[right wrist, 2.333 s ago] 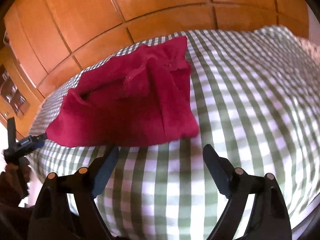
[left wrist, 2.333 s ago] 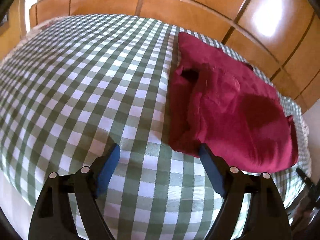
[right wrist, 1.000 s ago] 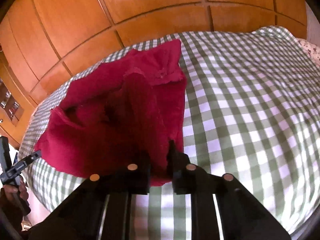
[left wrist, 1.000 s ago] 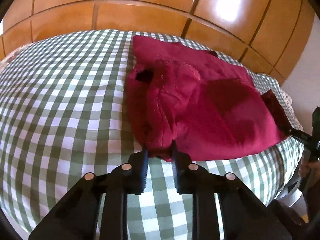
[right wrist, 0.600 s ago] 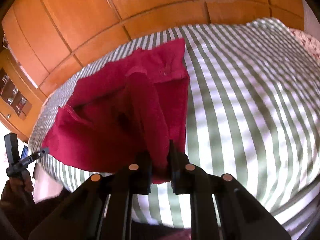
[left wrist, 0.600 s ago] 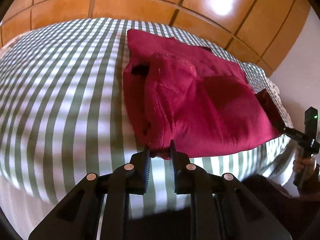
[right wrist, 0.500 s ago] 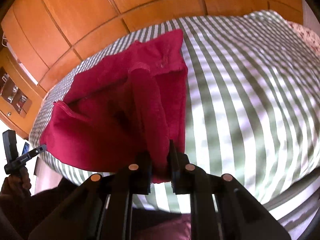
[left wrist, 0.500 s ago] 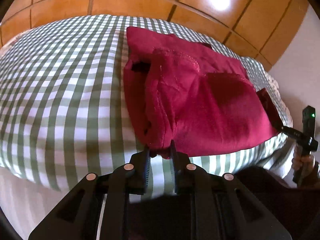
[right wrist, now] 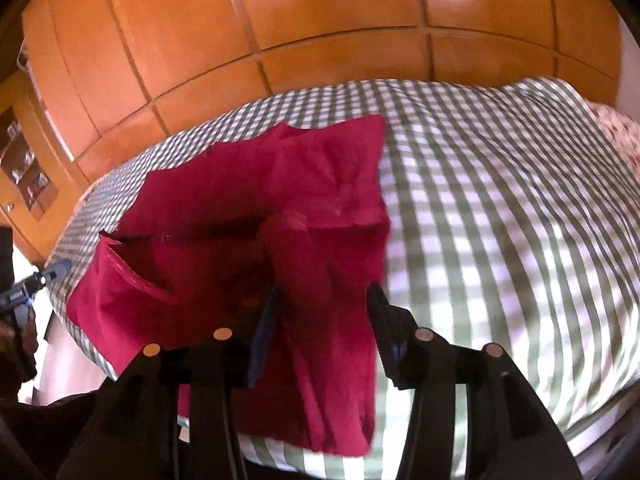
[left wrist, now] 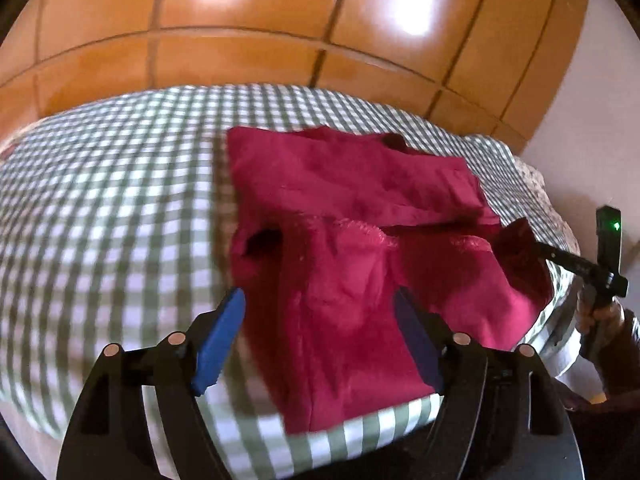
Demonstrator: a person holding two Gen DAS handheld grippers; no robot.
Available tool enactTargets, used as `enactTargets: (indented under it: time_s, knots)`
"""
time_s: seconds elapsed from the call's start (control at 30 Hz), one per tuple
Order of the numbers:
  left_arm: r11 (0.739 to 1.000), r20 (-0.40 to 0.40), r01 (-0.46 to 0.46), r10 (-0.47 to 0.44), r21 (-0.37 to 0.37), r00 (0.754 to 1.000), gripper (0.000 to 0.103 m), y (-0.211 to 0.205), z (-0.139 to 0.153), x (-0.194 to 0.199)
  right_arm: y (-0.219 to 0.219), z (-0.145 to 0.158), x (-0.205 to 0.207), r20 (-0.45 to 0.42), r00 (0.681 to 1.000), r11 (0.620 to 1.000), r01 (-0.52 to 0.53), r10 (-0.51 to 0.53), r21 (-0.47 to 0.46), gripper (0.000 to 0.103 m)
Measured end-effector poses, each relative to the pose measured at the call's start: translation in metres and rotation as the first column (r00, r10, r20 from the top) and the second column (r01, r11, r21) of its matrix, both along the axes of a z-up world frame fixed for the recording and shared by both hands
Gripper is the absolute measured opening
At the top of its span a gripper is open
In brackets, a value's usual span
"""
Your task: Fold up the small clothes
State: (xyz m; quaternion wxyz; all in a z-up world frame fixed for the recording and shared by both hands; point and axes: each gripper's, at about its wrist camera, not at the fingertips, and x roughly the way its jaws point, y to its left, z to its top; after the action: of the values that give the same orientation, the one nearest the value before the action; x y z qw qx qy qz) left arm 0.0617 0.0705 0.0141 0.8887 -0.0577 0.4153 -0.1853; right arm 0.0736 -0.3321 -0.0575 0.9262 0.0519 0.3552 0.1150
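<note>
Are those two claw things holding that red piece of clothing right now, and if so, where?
No. The left gripper and right gripper are both open, fingers spread either side of the red garment near its front edge, gripping nothing.

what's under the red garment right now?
The red garment lies on the green checked bedcover, its near edge reaching the bed's front edge. Both the left gripper and right gripper are open above it. Anything beneath its folds is hidden.
</note>
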Motion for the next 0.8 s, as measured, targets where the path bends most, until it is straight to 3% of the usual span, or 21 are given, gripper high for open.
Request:
enactTargets:
  time_s: [0.13,0.17,0.2,0.23,0.27,0.53,0.67,0.8]
  knots:
    - [1.000,-0.048,-0.002,0.001,-0.001,0.999,0.076,-0.004,-0.018,0.031,0.007,-0.011,0.021,-0.048,0.999,1.000,-0.010,0.008,-0.029,0.041]
    - [1.000,-0.066,-0.002,0.001,-0.017,0.998,0.067,-0.002,-0.022,0.036,0.007,-0.013,0.025,-0.063,0.998,0.999,-0.015,0.013,-0.033,0.027]
    - [0.999,-0.093,0.007,-0.010,-0.041,0.996,0.051,-0.002,-0.027,0.040,0.008,-0.015,0.026,-0.080,0.997,0.999,-0.024,0.021,-0.037,0.018]
    - [0.999,-0.100,0.013,-0.017,-0.042,0.995,0.016,-0.004,-0.028,0.040,0.007,-0.015,0.024,-0.088,0.996,0.998,-0.028,0.023,-0.048,0.008]
    - [1.000,-0.083,0.009,-0.011,-0.021,0.996,0.008,-0.005,-0.028,0.037,0.007,-0.012,0.020,-0.081,0.997,0.998,-0.027,0.022,-0.059,0.008]
    - [0.989,0.052,-0.069,0.076,-0.129,0.996,0.006,0.029,0.020,0.002,-0.018,0.042,-0.013,0.037,0.999,1.000,0.012,-0.013,0.025,0.007]
    - [0.983,0.131,-0.086,0.107,-0.160,0.986,0.006,0.033,0.051,0.016,-0.029,0.065,0.018,0.079,0.995,0.994,0.048,-0.056,0.097,0.007]
    - [0.987,0.204,-0.110,0.133,-0.119,0.970,0.006,0.031,0.071,0.054,-0.031,0.082,0.069,0.107,0.990,0.988,0.082,-0.096,0.131,0.007]
